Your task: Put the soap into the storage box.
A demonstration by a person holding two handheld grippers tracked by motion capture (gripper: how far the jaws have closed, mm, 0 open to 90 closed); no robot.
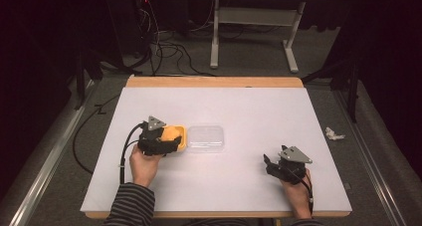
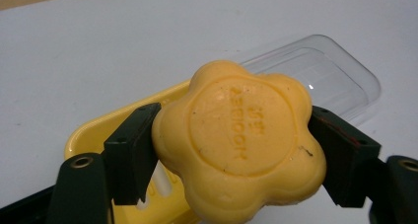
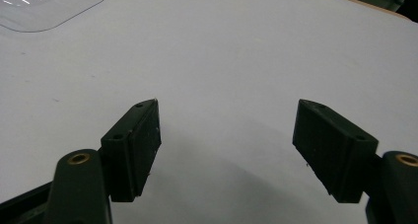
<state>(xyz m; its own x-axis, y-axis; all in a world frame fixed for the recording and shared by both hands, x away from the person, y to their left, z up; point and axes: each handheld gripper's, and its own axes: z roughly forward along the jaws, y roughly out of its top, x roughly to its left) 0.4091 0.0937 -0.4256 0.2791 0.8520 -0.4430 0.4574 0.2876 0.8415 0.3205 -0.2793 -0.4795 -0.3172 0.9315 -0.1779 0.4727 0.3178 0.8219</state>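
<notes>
Left gripper view: left hand-held gripper [image 2: 236, 150] clamps yellow soap [image 2: 239, 145], yellow dish [image 2: 93, 135] directly beneath, clear lid [image 2: 320, 71] just beyond; right hand-held gripper [image 3: 226, 145] spread, empty.

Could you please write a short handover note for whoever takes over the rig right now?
Left gripper: shut on the yellow flower-shaped soap, held by its sides just above the yellow soap dish at the table's centre-left.
Right gripper: open, holding nothing, low over the bare white table at the near right.
Clear lid: lies flat on the table, right beside the dish on its right side.
Done: soap is gripped. Whether it is going into or coming out of the dish cannot be told.
Left, probably: seat the soap in the dish, then fit the lid, likely with the right gripper.
</notes>
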